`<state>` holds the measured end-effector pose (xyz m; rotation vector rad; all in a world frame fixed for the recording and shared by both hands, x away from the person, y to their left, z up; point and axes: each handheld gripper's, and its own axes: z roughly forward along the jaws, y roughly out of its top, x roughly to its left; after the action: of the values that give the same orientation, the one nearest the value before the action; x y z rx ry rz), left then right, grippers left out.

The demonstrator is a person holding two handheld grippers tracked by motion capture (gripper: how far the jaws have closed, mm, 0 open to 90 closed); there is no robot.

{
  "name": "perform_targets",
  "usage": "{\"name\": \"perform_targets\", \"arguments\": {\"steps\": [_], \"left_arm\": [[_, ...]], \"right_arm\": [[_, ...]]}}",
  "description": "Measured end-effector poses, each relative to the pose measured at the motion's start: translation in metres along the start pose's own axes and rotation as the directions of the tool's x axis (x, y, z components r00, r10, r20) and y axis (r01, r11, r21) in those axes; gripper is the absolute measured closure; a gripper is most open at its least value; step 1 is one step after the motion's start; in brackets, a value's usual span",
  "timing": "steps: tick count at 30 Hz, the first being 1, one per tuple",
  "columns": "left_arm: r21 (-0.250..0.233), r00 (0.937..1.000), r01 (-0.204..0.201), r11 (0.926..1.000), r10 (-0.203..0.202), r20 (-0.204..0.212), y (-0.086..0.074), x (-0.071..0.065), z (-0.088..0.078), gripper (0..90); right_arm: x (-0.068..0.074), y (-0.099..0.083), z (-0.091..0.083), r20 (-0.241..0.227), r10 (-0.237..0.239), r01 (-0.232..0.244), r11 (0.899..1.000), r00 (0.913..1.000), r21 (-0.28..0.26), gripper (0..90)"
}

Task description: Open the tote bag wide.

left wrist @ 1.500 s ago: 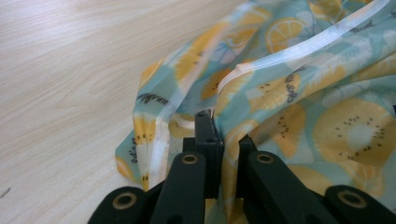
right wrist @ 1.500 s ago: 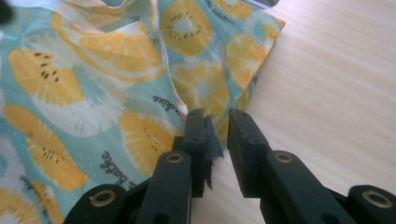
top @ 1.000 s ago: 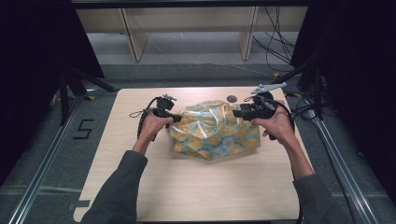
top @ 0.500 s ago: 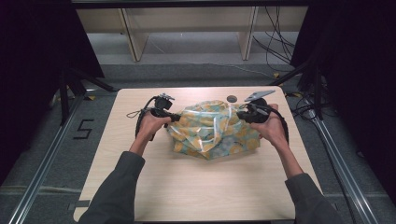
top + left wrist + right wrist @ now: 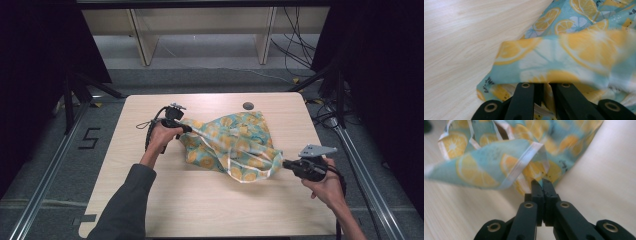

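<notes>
Forearms come in from the near edge, one gripper in each hand. Nearest, at the table's (image 5: 150, 200) right side, the right gripper (image 5: 286, 164) has its jaws pressed tight together on a white-hemmed corner of the cloth (image 5: 235, 145); its own view shows the jaws (image 5: 541, 185) meeting with the hem pinched between them and the lemon-print fabric (image 5: 499, 162) lifting off the wood beyond. The grey plate (image 5: 317, 149) sits on top of that gripper, and the right hand (image 5: 327, 185) wraps its handle. Farther in and to the left, the left gripper (image 5: 186, 129) is clamped on the opposite corner; in its view the jaws (image 5: 545, 86) hold a fold of cloth (image 5: 564, 55) just above the tabletop. The cloth runs between the two grippers across the table's middle, bunched and rumpled. Beyond it, near the far edge, sits a dark round hole (image 5: 248, 106).
</notes>
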<state>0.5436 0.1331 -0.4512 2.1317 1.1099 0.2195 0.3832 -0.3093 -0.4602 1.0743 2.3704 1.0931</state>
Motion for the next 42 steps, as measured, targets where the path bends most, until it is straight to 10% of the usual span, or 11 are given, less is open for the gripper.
{"name": "perform_targets", "arguments": {"steps": [7,11,16,21,26,29,33,35,38,39,42], "left_arm": [[-0.001,0.9965,-0.08,0.9968,0.08,-0.026,0.006,-0.014,-0.019,73.5],[0.001,0.9947,-0.103,0.9947,0.103,-0.006,0.013,-0.021,-0.036,68.6],[-0.004,0.9934,-0.115,0.9934,0.115,0.005,0.019,-0.026,-0.04,69.3],[-0.011,0.9921,-0.125,0.9921,0.125,0.009,0.022,-0.03,-0.036,70.8],[-0.015,0.9917,-0.128,0.9917,0.128,0.009,0.024,-0.031,-0.038,70.9],[-0.024,0.9903,-0.138,0.9901,0.139,0.011,0.023,-0.031,-0.037,71.5],[-0.023,0.988,-0.153,0.988,0.153,0.02,0.018,-0.031,-0.037,72.2],[-0.034,0.9869,-0.152,0.9878,0.154,0.049,0.016,-0.031,-0.034,71.8],[-0.009,0.9813,-0.187,0.9823,0.187,0.043,0.013,-0.037,-0.025,71.9],[0.022,0.9769,-0.211,0.9772,0.21,0.037,0.012,-0.039,-0.02,71.7],[0.062,0.9713,-0.238,0.9693,0.238,0.012,0.012,-0.04,-0.013,67.0]], "right_arm": [[0.008,0.015,-0.01,-0.118,0.024,-0.017,0.998,0.9927,0.056,64.9],[0.014,0.04,-0.046,-0.162,-0.009,-0.002,0.998,0.9868,-0.065,56.7],[0.019,0.072,-0.077,-0.184,-0.068,0.026,0.974,0.9806,-0.223,55.2],[0.033,0.084,-0.029,-0.087,-0.111,0.103,0.991,0.99,-0.088,49.7],[0.037,0.084,0.018,-0.086,-0.142,0.145,0.989,0.9861,0.029,49.1],[0.032,0.086,0.035,-0.024,-0.181,0.183,0.981,0.9831,0.062,75.2],[0.003,0.098,0.035,-0.024,-0.032,0.031,0.999,0.9992,-0.033,85.9],[-0.025,0.102,0.039,0.01,0.061,-0.059,0.989,0.9981,-0.133,86.5],[-0.053,0.099,0.056,-0.047,0.257,-0.261,0.957,0.9654,-0.129,85.6],[-0.061,0.096,0.065,-0.03,0.242,-0.244,0.963,0.9699,-0.117,83.4],[-0.065,0.088,0.085,-0.002,0.338,-0.337,0.94,0.9413,-0.041,78.0]]}}
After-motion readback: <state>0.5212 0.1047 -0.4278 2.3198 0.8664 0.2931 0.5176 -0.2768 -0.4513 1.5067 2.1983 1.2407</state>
